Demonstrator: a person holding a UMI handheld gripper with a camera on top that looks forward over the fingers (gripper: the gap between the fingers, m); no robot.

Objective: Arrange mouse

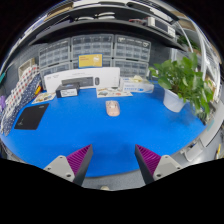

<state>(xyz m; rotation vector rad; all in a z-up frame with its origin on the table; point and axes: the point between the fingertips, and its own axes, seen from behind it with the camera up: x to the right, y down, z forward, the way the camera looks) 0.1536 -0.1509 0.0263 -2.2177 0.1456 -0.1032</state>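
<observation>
A light grey mouse lies on the blue table top, far beyond my fingers, near the back of the table. A black mouse mat lies flat to the left of it, apart from the mouse. My gripper is open and empty, held high over the front edge of the table. Its two purple pads stand wide apart with nothing between them.
A white box and small items stand along the back of the table. A green potted plant stands at the right. Storage drawers line the back wall. A rack stands at the left.
</observation>
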